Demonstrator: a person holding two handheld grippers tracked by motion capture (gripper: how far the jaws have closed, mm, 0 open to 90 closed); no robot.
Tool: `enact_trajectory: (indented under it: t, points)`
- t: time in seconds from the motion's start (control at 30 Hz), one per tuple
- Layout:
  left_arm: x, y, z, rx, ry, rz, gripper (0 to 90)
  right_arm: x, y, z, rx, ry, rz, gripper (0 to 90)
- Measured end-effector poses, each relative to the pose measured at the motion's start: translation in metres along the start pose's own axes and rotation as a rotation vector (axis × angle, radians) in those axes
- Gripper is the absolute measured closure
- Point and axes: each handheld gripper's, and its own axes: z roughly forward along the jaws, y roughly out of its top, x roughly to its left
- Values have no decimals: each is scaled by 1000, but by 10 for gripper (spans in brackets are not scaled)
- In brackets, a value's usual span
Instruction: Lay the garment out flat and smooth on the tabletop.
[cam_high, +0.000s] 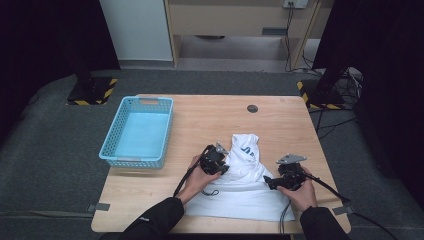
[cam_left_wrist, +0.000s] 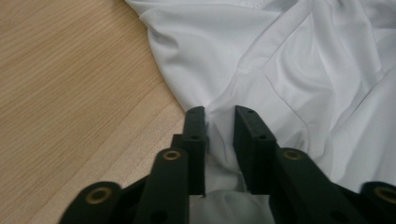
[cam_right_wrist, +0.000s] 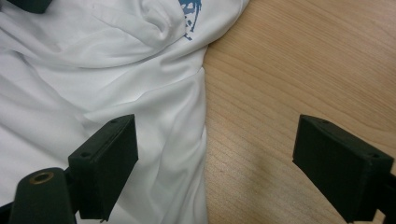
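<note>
A white shirt (cam_high: 245, 192) with a blue print (cam_high: 247, 151) lies crumpled on the front half of the wooden table (cam_high: 210, 120). My left gripper (cam_high: 220, 165) rests at the shirt's left edge. In the left gripper view its jaws (cam_left_wrist: 219, 114) stand nearly together, with a fold of the shirt (cam_left_wrist: 303, 60) pinched between them. My right gripper (cam_high: 267, 181) sits at the shirt's right side, pointing left. In the right gripper view it (cam_right_wrist: 217, 126) is wide open and straddles the shirt's (cam_right_wrist: 93, 70) edge, one jaw over cloth and the other over bare wood (cam_right_wrist: 289, 70).
A light blue plastic basket (cam_high: 132, 161) stands at the table's left side with nothing in it. A small round grommet (cam_high: 252, 108) sits near the far edge. Bare wood (cam_left_wrist: 70, 84) lies to the left of the shirt. Black stands and cables flank the table on the floor.
</note>
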Motion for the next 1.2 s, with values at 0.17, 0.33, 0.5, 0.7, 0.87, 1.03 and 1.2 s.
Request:
enact_trajectory:
  t: [0.17, 0.33, 0.5, 0.7, 0.87, 1.03, 1.2]
  points:
    - [0, 0, -5, -5, 0, -22, 852, 0, 0, 0, 3, 2, 0, 140]
    - [0, 0, -7, 1, 7, -24, 874, 0, 0, 1, 5, 3, -2, 140]
    - [4, 1, -12, -22, -10, -53, 877, 0, 0, 0, 5, 2, -1, 140]
    - [10, 1, -17, -26, -18, -80, 873, 1, 0, 1, 10, 6, -5, 139]
    - [11, 1, -18, -24, -18, -85, 842, 1, -1, 2, 22, 10, -8, 138]
    - [12, 0, -18, -17, -27, -87, 863, 5, -3, 8, 59, 7, -35, 137]
    - [17, 1, -26, -26, -12, -90, 878, 5, -4, 10, 77, -9, -52, 135]
